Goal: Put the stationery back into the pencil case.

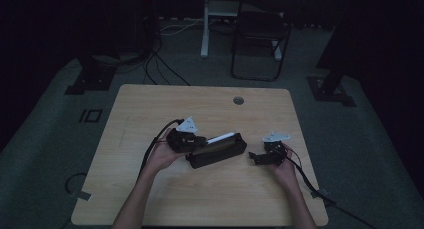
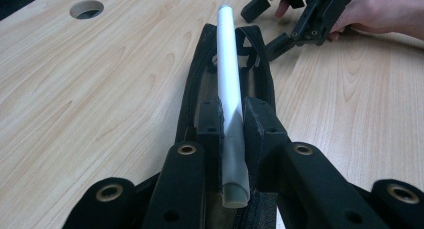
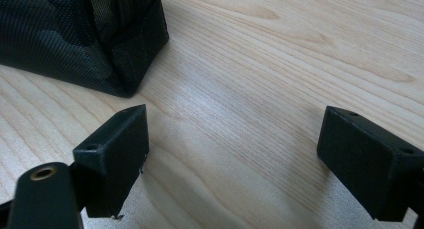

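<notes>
Your left gripper (image 2: 232,134) has its jaws pinching a white pen (image 2: 229,74) near its back end. The pen lies lengthwise above the open top of a black pencil case (image 2: 200,84), and its far tip points away from you along the case. In the high view the pen (image 1: 221,137) sits on the upper edge of the case (image 1: 216,151), which rests near the middle of the desk (image 1: 150,104), and your left gripper (image 1: 197,140) is at the left end of the case.

Your right gripper (image 3: 232,164) has its jaws spread wide, with only the wooden surface of the desk (image 3: 260,64) between them. One corner of the case (image 3: 75,39) is just beside the left jaw, but they are apart. In the high view this gripper (image 1: 256,157) is held low over the desk, just to the right of the case, with its jaws turned toward it. A round hole (image 1: 238,100) is in the desk near the far edge, well apart from the case.
</notes>
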`<action>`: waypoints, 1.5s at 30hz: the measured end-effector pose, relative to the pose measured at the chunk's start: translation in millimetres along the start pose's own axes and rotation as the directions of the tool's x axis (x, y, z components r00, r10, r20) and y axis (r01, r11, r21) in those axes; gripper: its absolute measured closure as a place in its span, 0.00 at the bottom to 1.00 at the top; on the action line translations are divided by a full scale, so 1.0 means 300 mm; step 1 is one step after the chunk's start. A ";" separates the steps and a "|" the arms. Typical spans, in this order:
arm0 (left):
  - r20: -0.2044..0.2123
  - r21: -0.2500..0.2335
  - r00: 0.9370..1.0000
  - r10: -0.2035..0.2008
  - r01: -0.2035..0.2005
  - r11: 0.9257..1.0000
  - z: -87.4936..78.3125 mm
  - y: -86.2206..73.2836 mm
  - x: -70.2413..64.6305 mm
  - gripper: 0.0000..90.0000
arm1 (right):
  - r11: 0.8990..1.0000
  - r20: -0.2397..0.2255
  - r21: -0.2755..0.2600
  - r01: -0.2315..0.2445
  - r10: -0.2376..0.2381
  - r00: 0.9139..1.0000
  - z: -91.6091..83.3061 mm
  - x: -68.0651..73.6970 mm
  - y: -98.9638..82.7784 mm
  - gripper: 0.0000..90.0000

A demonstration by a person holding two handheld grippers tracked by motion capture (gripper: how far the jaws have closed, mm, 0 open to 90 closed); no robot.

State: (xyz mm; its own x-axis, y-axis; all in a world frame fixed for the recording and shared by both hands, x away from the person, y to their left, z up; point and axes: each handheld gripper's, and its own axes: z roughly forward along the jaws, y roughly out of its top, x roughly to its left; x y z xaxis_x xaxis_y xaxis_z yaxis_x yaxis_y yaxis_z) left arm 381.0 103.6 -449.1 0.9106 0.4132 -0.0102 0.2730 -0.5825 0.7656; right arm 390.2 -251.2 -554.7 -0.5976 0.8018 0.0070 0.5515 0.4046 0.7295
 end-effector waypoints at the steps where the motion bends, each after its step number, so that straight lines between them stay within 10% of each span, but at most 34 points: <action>1: 0.001 0.001 1.000 0.000 0.000 1.000 0.001 0.000 0.000 0.88 | 1.000 0.000 0.000 0.000 0.000 1.000 0.000 0.000 0.000 0.15; 45: -0.006 0.080 0.999 0.032 -0.031 0.996 0.092 0.012 -0.025 0.87 | 1.000 0.000 0.000 0.001 -0.001 1.000 0.000 0.000 0.000 0.15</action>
State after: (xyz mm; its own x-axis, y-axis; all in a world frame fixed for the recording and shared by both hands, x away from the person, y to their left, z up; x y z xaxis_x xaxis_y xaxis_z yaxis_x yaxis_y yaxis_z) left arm 383.6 78.9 -464.1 0.9168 0.3989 0.0181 0.2685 -0.6493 0.7115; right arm 390.3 -251.2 -554.7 -0.5982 0.8013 0.0062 0.5510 0.4056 0.7293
